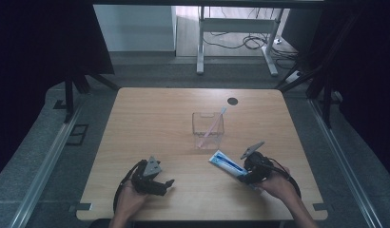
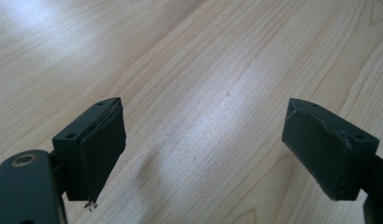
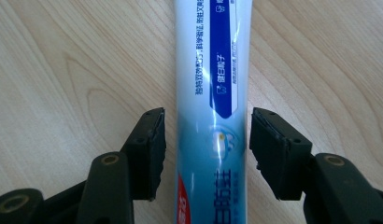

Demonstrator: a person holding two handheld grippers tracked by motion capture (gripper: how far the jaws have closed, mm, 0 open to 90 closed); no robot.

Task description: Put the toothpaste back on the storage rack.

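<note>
A white and blue toothpaste tube lies flat on the wooden table, right of centre near the front. My right gripper straddles its near end. In the right gripper view the tube runs up between the two black jaws of that gripper, with a narrow gap on the left side and barely any on the right, so the pads do not press on it. At the front left my left gripper rests low over the table. Its jaws stand wide apart over bare wood.
A clear plastic box stands at the table's middle, with a thin pink stick-like thing leaning in it. A black round grommet sits near the far edge. Dark curtains flank the table and a desk frame stands behind it.
</note>
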